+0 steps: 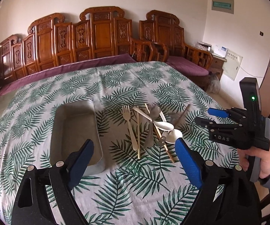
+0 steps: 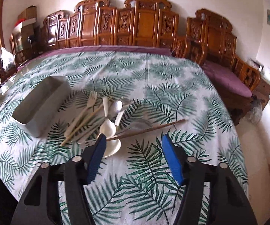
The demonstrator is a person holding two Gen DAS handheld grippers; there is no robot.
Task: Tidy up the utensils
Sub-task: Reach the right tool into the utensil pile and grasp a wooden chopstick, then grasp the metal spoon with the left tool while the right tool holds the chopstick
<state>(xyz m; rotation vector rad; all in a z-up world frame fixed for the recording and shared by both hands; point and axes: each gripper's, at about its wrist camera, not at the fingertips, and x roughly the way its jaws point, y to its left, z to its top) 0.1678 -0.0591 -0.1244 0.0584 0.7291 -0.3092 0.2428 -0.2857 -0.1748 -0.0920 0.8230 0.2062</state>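
We are at the approach: nothing is picked yet. The left gripper (image 1: pixel 134 149) stands wide and empty over the cloth; the right gripper (image 2: pixel 133 151) is narrower, also empty. The heap of utensils (image 1: pixel 151 127), centre frame, mixes a pale fork (image 1: pixel 129 125), white spoons and chopsticks, crossed. Just left lies the empty grey tray (image 1: pixel 75 131). Next we must single out one piece.

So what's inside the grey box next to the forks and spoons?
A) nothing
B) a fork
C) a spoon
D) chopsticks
A: the grey box shows only its bare bottom, while the fork, spoons and chopsticks all lie in a pile on the leafy tablecloth beside it.
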